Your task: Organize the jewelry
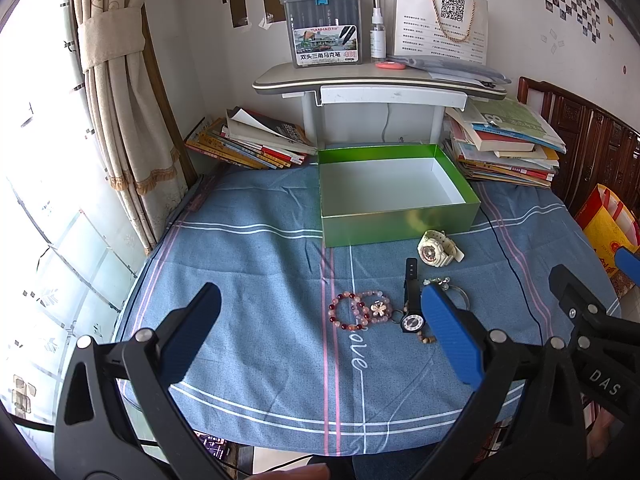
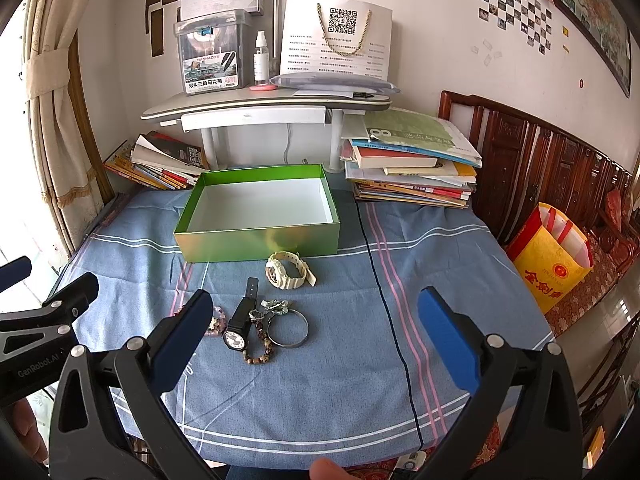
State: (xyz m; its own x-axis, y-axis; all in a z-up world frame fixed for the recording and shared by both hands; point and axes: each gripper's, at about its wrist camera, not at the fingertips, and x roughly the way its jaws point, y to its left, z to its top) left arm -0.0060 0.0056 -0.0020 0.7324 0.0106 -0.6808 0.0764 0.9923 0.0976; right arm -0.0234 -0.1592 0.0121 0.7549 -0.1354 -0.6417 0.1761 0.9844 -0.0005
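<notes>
An open green box (image 1: 400,222) (image 2: 256,242) with a white, empty inside stands on the blue cloth. In front of it lie a cream watch (image 1: 434,250) (image 2: 286,272), a black watch (image 1: 412,304) (image 2: 240,320), pink and red bead bracelets (image 1: 360,310), a silver bangle (image 2: 288,328) and a brown bead string (image 2: 262,350). My left gripper (image 1: 320,336) is open and empty, above the cloth near the bracelets. My right gripper (image 2: 316,340) is open and empty, above the bangle; it also shows at the right edge of the left wrist view (image 1: 580,292).
Book stacks lie at the back left (image 1: 248,140) and back right (image 1: 508,144). A small raised desk (image 1: 372,80) with a marker box stands behind the green box. A black cable (image 2: 392,320) crosses the cloth. A yellow bag (image 2: 556,256) stands on the floor at the right.
</notes>
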